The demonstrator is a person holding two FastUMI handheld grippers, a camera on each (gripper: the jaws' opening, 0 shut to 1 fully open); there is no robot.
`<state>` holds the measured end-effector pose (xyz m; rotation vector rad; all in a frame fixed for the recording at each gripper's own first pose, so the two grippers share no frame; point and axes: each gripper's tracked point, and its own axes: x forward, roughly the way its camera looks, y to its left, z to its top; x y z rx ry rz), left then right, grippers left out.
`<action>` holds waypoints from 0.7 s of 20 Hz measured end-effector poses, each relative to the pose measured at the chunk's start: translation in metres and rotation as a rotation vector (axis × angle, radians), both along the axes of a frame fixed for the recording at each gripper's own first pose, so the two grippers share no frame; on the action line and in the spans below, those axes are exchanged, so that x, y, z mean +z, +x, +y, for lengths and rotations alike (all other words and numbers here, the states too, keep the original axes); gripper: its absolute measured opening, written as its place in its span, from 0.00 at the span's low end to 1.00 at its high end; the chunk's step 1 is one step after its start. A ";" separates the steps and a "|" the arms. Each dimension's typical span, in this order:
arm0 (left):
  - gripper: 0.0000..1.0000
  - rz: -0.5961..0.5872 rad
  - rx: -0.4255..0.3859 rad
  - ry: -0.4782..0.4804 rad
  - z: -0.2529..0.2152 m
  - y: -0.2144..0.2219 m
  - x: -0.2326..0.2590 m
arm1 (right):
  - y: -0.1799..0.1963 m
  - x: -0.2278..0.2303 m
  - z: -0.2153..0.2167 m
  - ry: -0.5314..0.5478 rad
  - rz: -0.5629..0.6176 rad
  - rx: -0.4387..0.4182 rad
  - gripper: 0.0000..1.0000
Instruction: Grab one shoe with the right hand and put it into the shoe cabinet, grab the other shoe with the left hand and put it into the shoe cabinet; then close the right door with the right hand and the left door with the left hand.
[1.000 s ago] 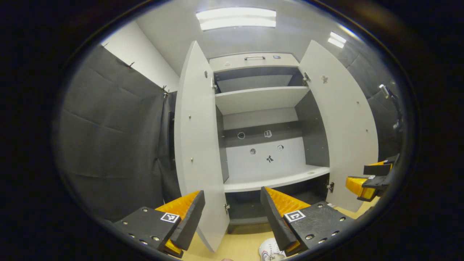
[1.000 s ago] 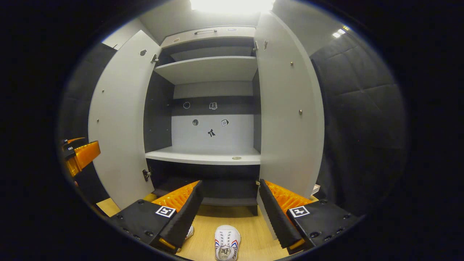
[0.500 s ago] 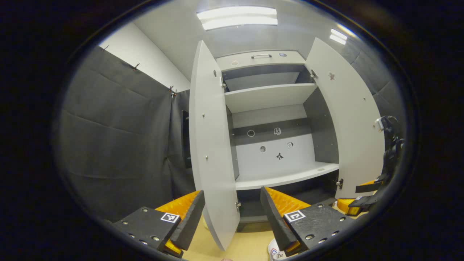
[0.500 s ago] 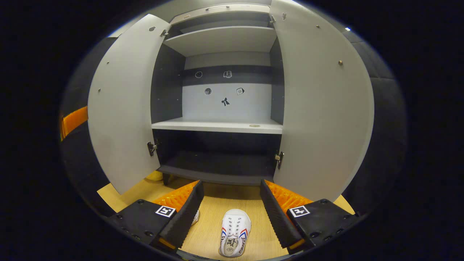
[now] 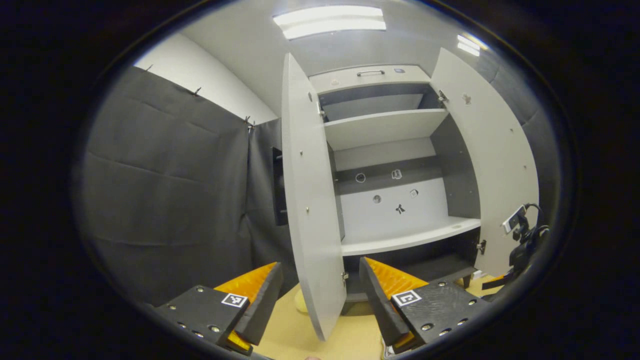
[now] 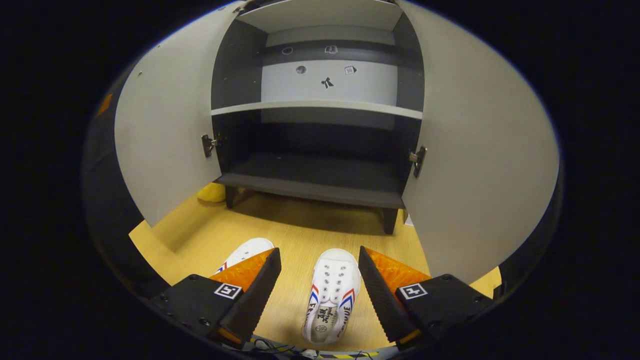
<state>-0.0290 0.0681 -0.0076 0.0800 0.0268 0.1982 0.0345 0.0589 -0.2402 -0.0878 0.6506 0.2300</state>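
Your right gripper (image 6: 319,280) has its fingers spread wide, straddling a white sneaker (image 6: 331,296) on the wooden floor (image 6: 295,235), not touching it. The second sneaker (image 6: 246,250) peeks out just past your left finger. Ahead, the shoe cabinet (image 6: 320,175) stands with both doors swung open. Your left gripper (image 5: 320,295) is also spread apart, holding nothing, its fingers framing the left door (image 5: 310,200) edge-on.

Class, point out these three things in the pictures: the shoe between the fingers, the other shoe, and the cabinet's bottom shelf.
shoe between the fingers (image 6: 330,292), right gripper view, laced top.
other shoe (image 6: 247,248), right gripper view, toe.
bottom shelf (image 6: 320,175), right gripper view, bare dark board.
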 end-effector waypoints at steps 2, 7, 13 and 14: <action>0.89 0.008 0.012 0.002 0.003 -0.002 -0.002 | -0.005 -0.017 0.003 0.000 0.047 0.019 0.98; 0.89 0.027 0.040 0.014 0.013 -0.006 -0.005 | -0.016 -0.058 0.010 -0.007 0.161 0.060 0.98; 0.89 0.040 0.069 0.015 0.023 -0.011 -0.008 | -0.025 -0.099 0.015 -0.026 0.282 0.081 0.93; 0.89 0.041 0.072 0.017 0.023 -0.013 -0.008 | -0.025 -0.105 0.015 -0.025 0.300 0.076 0.92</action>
